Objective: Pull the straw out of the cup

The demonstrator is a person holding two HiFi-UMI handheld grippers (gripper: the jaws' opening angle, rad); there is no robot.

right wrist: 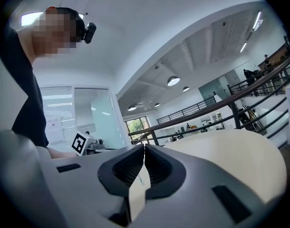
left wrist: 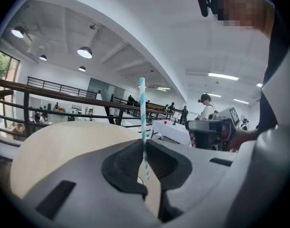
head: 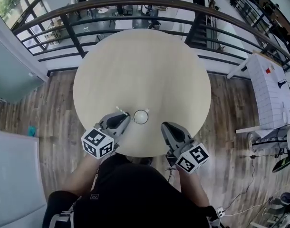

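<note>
Our left gripper (head: 125,118) is pinching the straw (left wrist: 142,109), its jaws nearly pressed together with the thin blue-and-white tube caught at their tips. In the left gripper view the straw's long axis runs square across the jaws. Most of it stands above them, and a short end hangs free below. From that free end we judge the straw already clear of the cup (head: 140,117). The cup sits just off the tip of the left gripper, on the side toward our right gripper (head: 165,126), so it lies between the two sets of jaws. The left gripper is the nearer one. What matters for the coming move is that the straw's lower end sits close beside the cup's rim. We cannot tell from the head view how high above the rim it hangs, so we judge any carry should go away from the cup. Our right gripper has its jaws shut together with nothing between them. It stands apart from the cup on the far side. Beneath both grippers is the round pale table (head: 145,65), bare beyond the cup. Past its far edge curves a dark railing (head: 135,4), and wooden floor (head: 40,113) lies to either side.
</note>
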